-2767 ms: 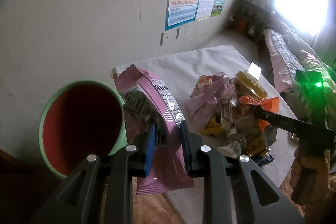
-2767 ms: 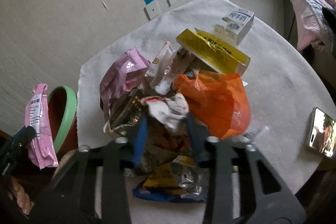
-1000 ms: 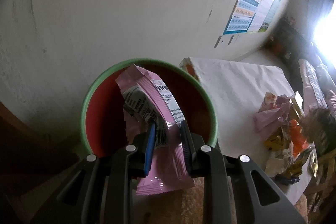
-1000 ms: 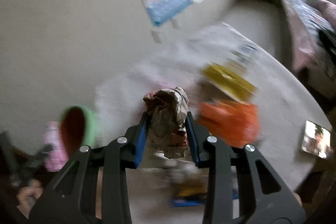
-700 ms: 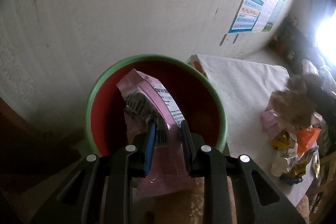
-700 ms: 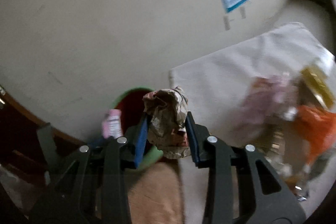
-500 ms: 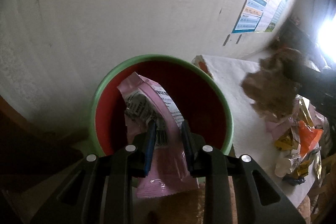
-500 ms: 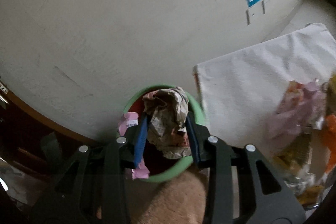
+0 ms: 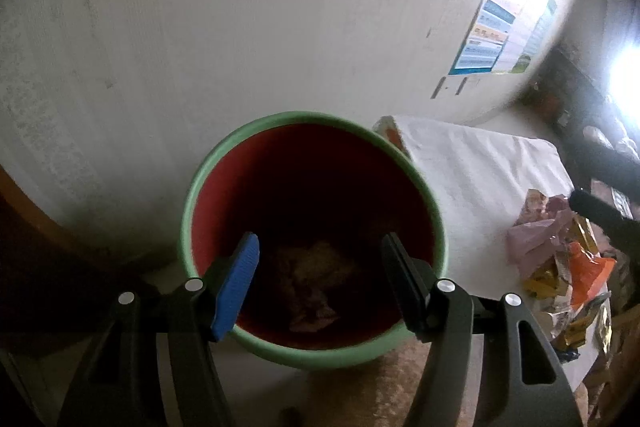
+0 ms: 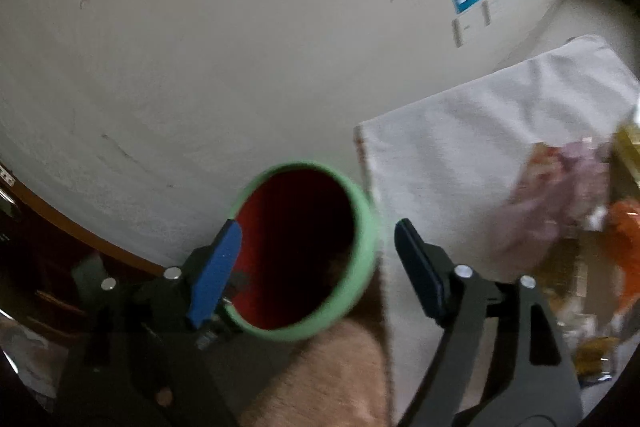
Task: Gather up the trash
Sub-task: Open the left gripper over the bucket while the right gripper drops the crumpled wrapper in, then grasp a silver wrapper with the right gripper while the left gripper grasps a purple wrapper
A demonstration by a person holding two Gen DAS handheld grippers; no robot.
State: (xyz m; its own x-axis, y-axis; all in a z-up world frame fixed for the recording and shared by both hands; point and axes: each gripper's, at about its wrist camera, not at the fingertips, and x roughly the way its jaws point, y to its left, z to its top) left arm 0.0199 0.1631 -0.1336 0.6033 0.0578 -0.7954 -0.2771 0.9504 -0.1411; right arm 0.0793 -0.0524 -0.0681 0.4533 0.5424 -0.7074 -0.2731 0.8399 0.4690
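A bin with a green rim (image 9: 189,223) and a red inside stands on the floor by the wall. My left gripper (image 9: 320,285) hangs right over its mouth, jaws opening, with nothing between them. Deep in the bin lie a crumpled brown paper (image 9: 320,259) and a pink wrapper (image 9: 308,311). My right gripper (image 10: 316,267) hovers over the same bin (image 10: 366,227), jaws opening and empty too. More trash (image 9: 560,259) is heaped on the white-covered table (image 9: 480,167) to the right, blurred in the right wrist view as the pile (image 10: 568,195).
The pale wall rises close behind the bin, with posters (image 9: 500,35) and sockets on it. A tan fuzzy surface (image 10: 320,379) sits in front of the bin. Dark wooden furniture (image 10: 48,267) stands to the left. The table's edge (image 10: 364,163) lies right beside the bin.
The left gripper opened and the pink wrapper fell into the bin. The right gripper swung left from the table to the bin, opened, and its crumpled brown paper dropped in.
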